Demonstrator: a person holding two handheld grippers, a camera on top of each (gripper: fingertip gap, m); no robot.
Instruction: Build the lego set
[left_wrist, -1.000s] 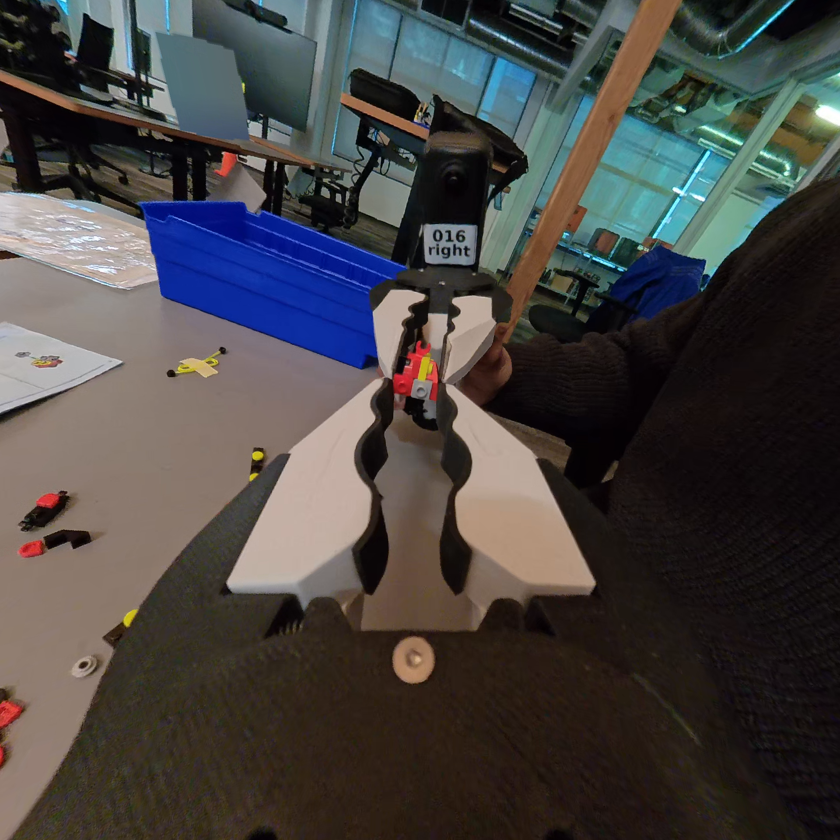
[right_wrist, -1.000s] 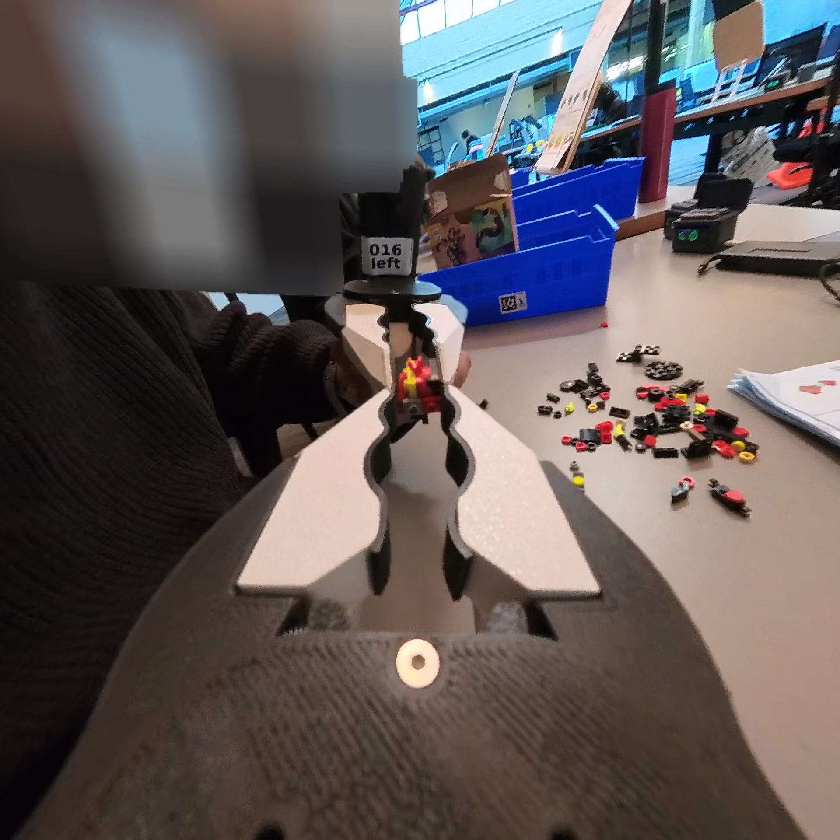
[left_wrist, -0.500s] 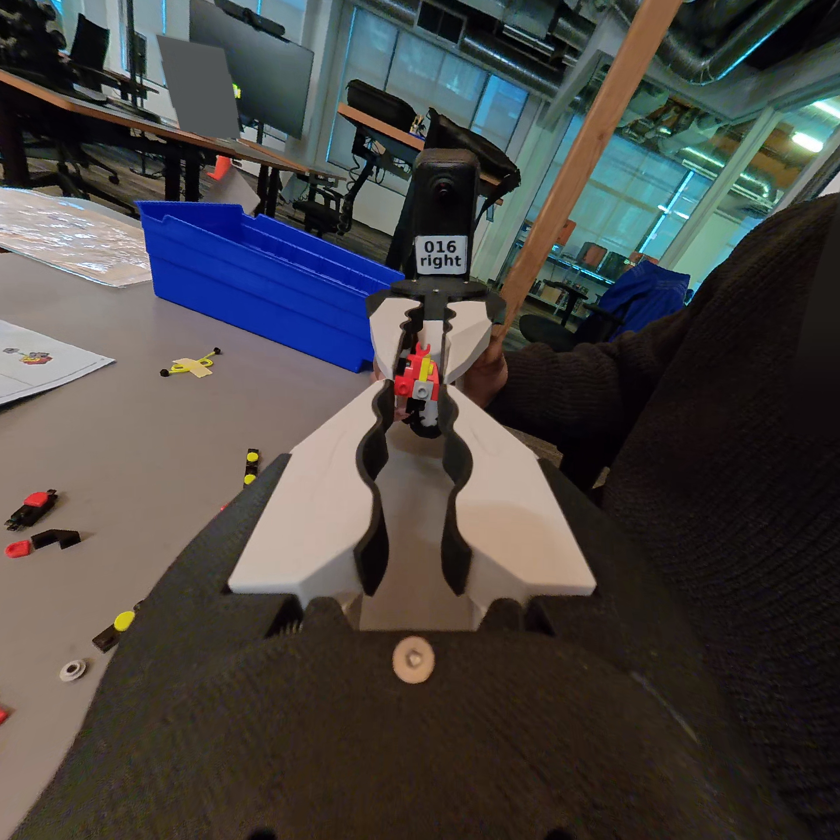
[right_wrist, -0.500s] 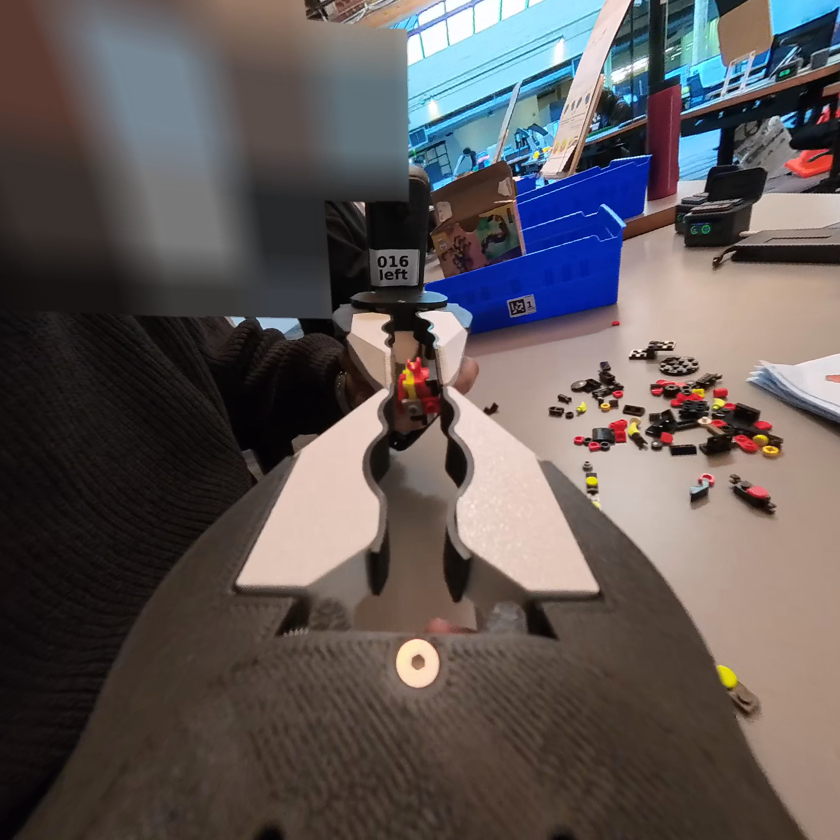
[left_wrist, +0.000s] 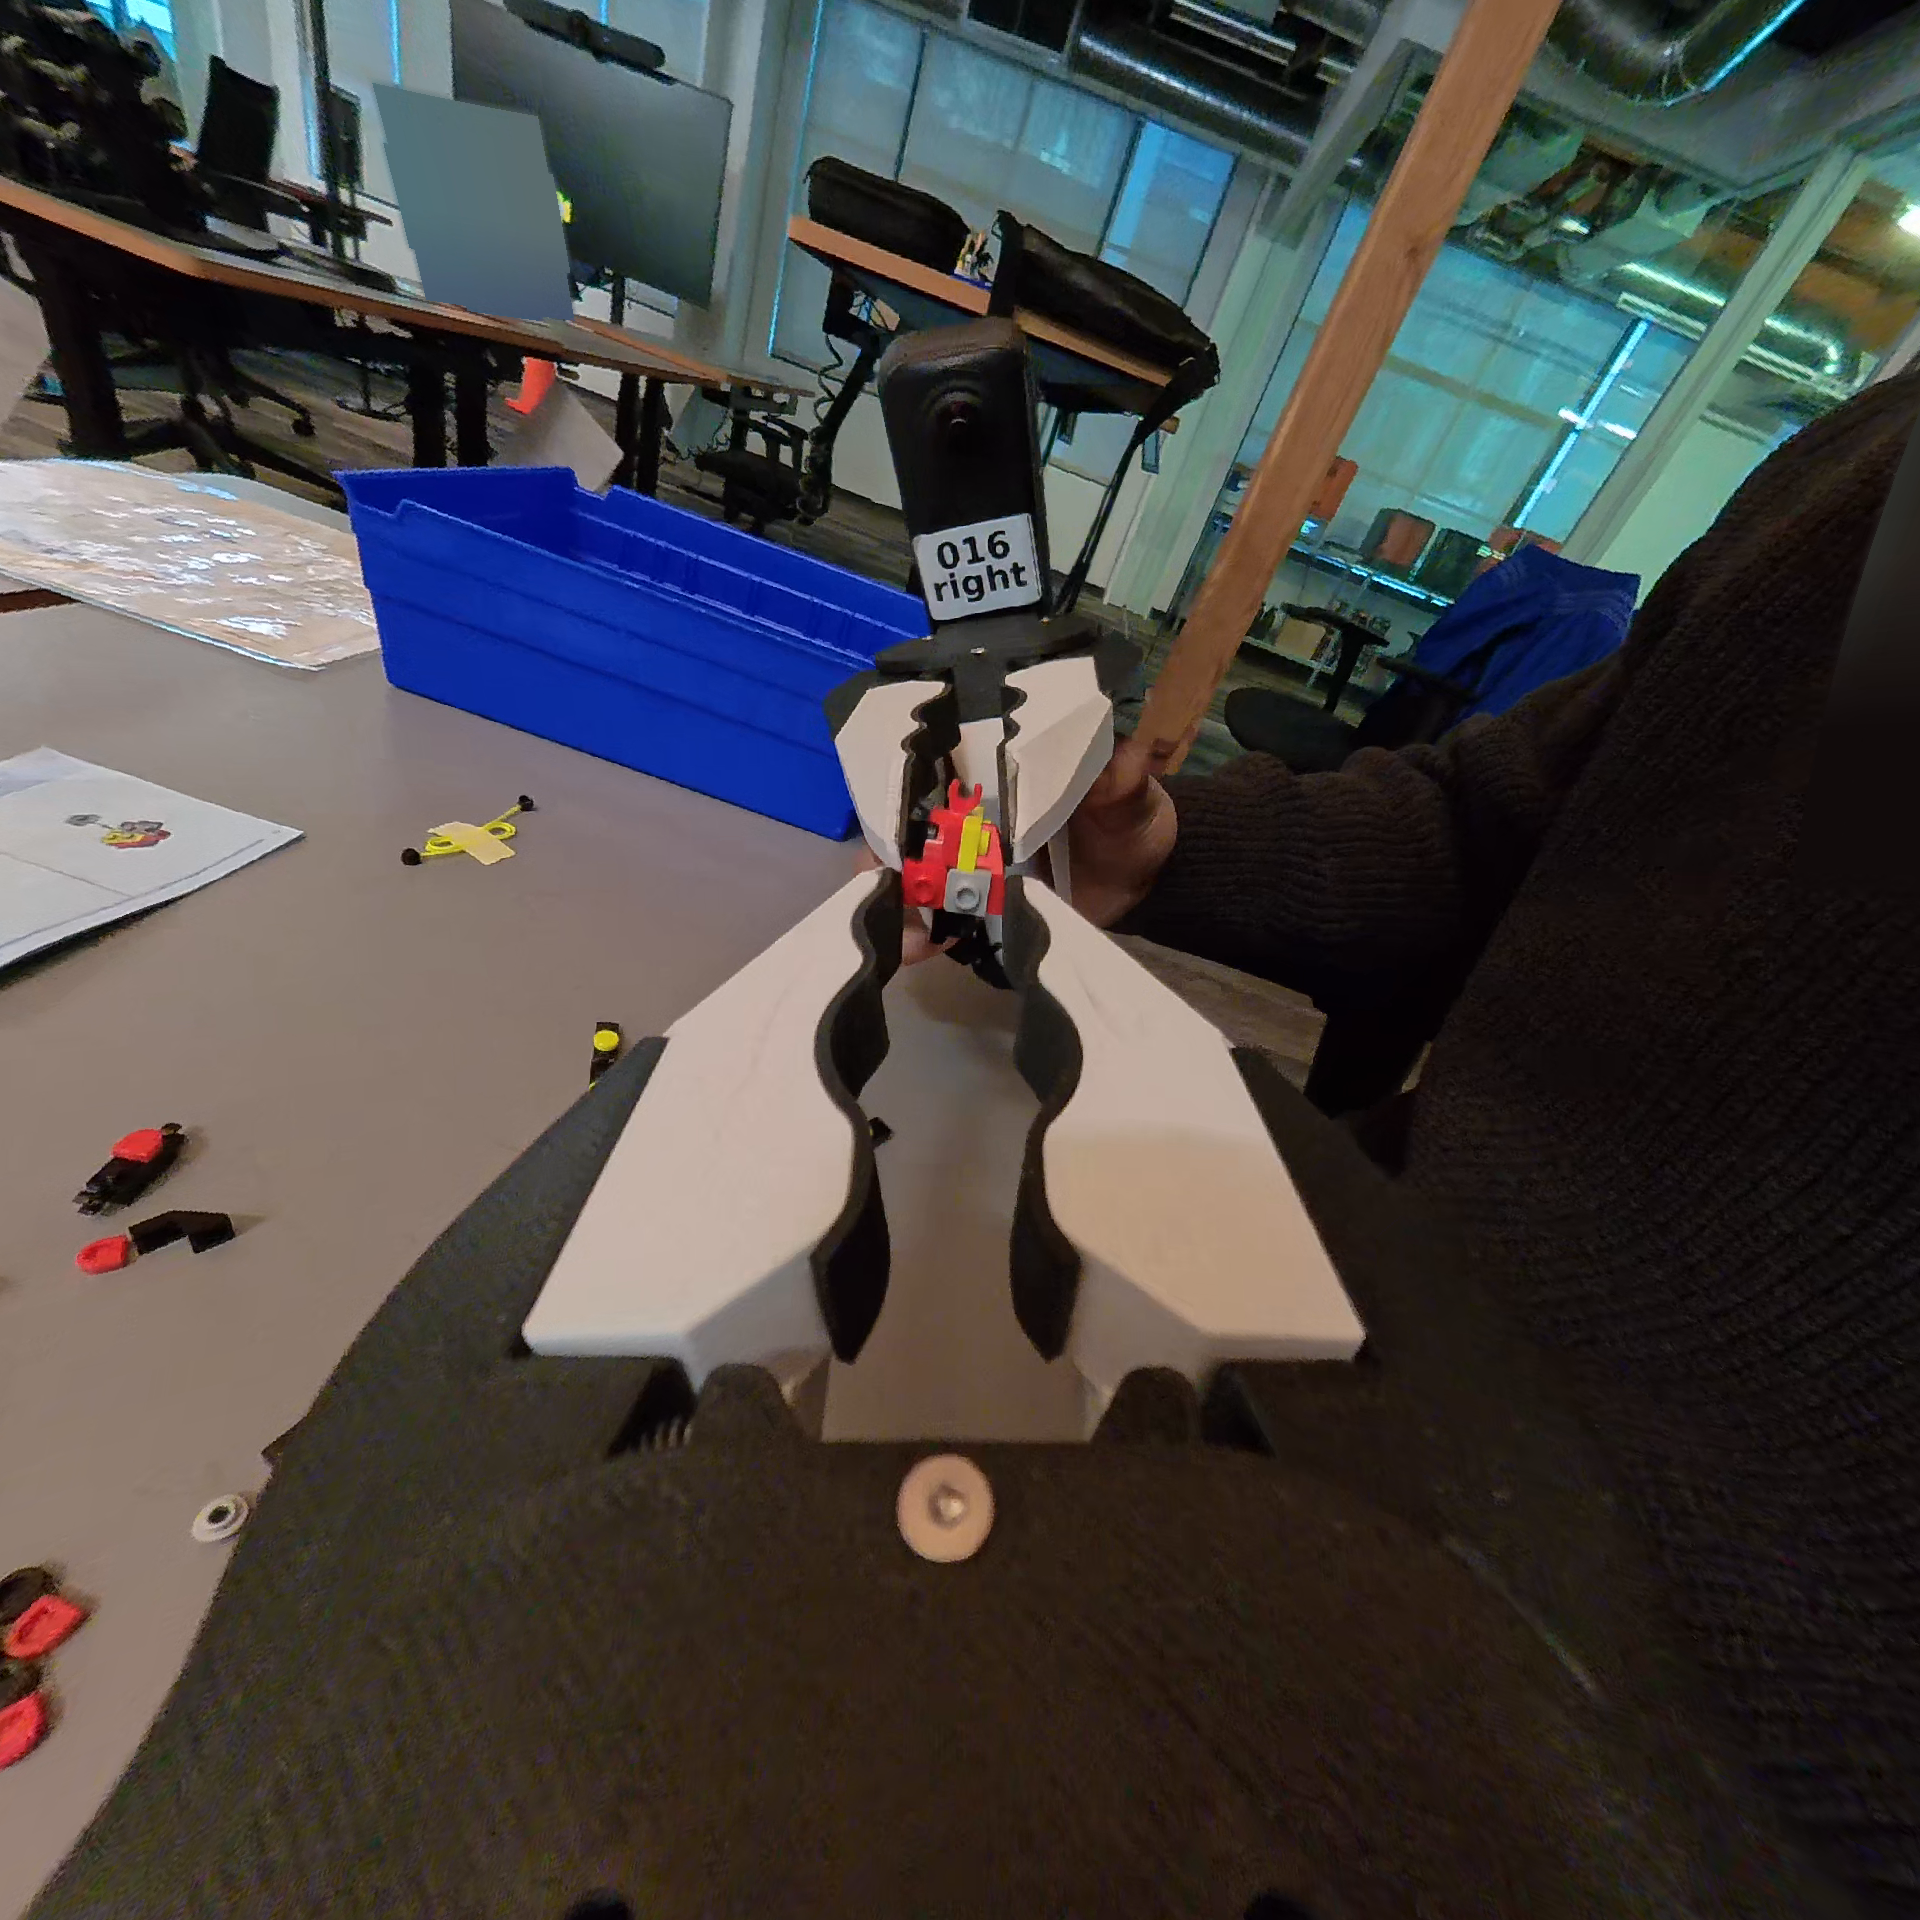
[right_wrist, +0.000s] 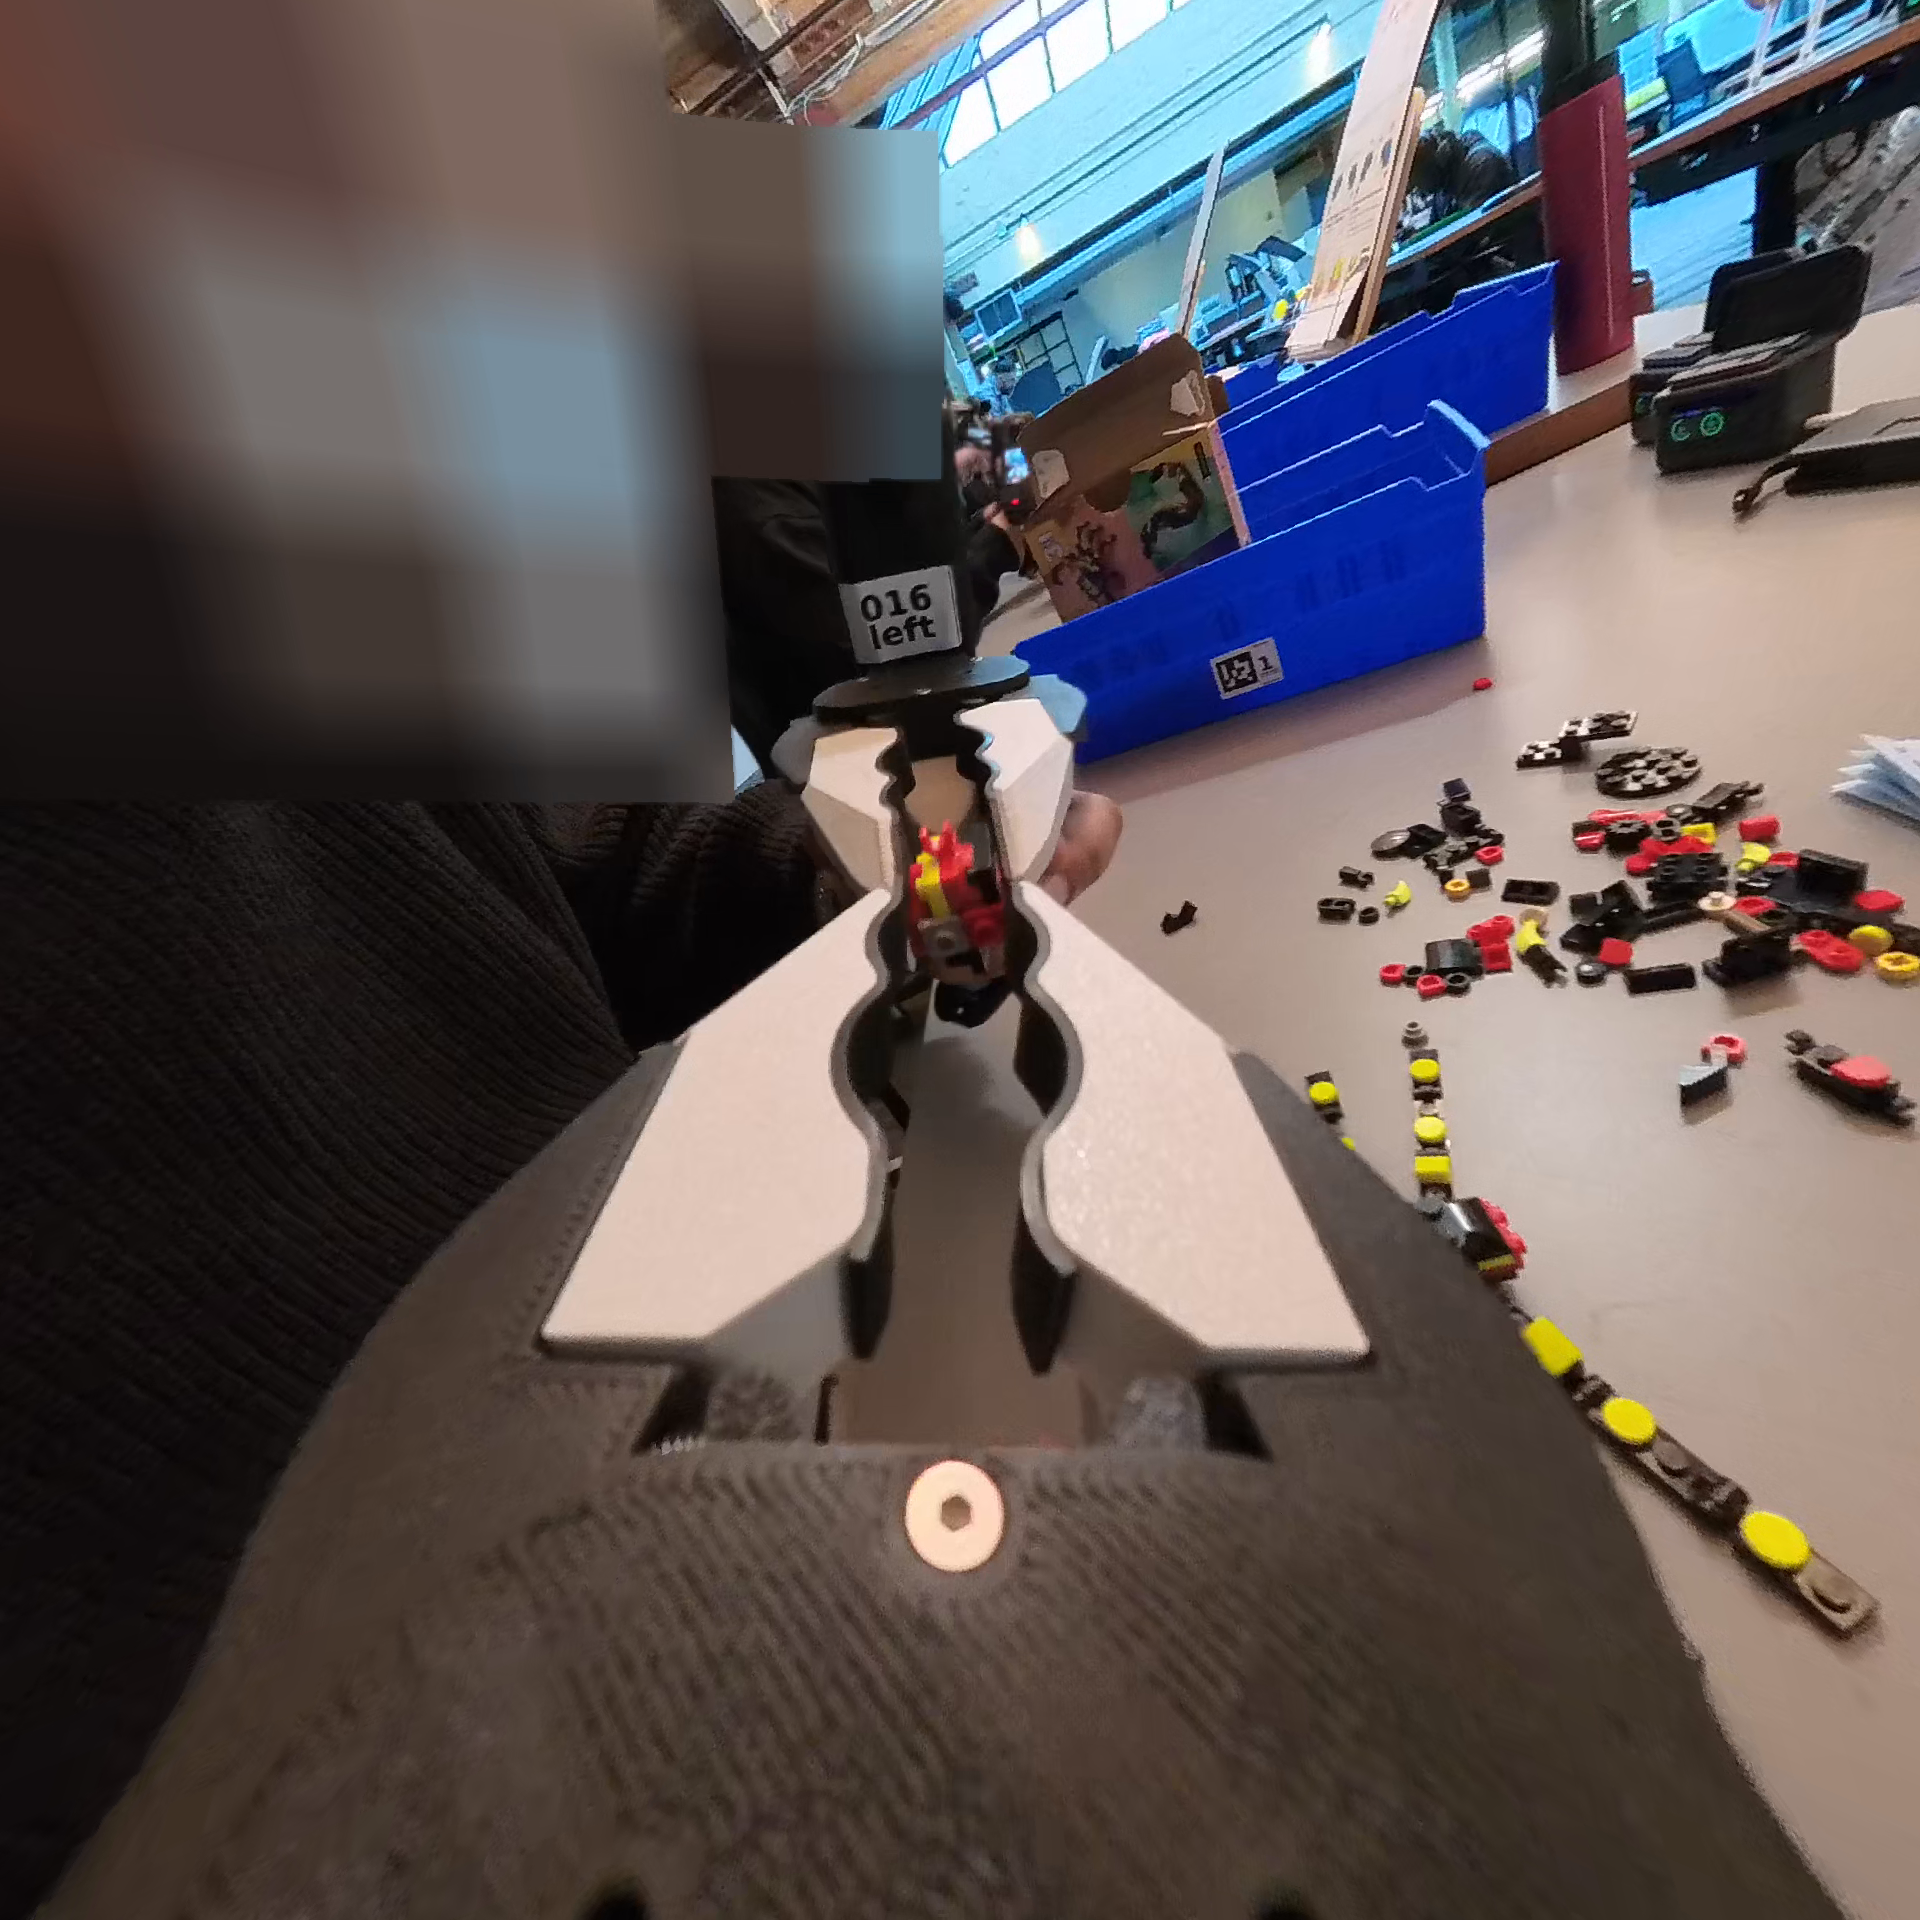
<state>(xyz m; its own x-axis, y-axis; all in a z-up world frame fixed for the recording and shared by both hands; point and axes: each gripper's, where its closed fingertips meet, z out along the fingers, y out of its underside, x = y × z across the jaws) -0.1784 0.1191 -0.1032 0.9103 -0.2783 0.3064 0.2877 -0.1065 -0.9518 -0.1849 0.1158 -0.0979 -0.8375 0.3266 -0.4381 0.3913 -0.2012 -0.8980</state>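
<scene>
A small red, yellow and grey lego assembly (left_wrist: 951, 868) is held in the air between my two grippers, which meet tip to tip over the grey table's near edge. My left gripper (left_wrist: 951, 899) is shut on its near end. My right gripper (left_wrist: 966, 774) faces it and is shut on the far end. In the right wrist view the same assembly (right_wrist: 951, 904) sits between my right gripper's tips (right_wrist: 951, 930), with the left gripper (right_wrist: 935, 805) beyond it. A black part hangs under the assembly, partly hidden.
A pile of loose black, red and yellow pieces (right_wrist: 1662, 904) lies on the table, with a black-and-yellow chain (right_wrist: 1621, 1423) nearer. Blue bins (left_wrist: 623, 613) (right_wrist: 1299, 613), a cardboard box (right_wrist: 1132, 488), an instruction sheet (left_wrist: 104, 842) and scattered pieces (left_wrist: 135, 1158) surround them. A dark sleeve (left_wrist: 1662, 1039) is close. Only a small space, under 4 cm, lies between the two pairs of fingers.
Both grippers stay clamped on the assembly. The pair has shifted slightly, and the right wrist view has swung so the black-and-yellow chain has come into sight.
</scene>
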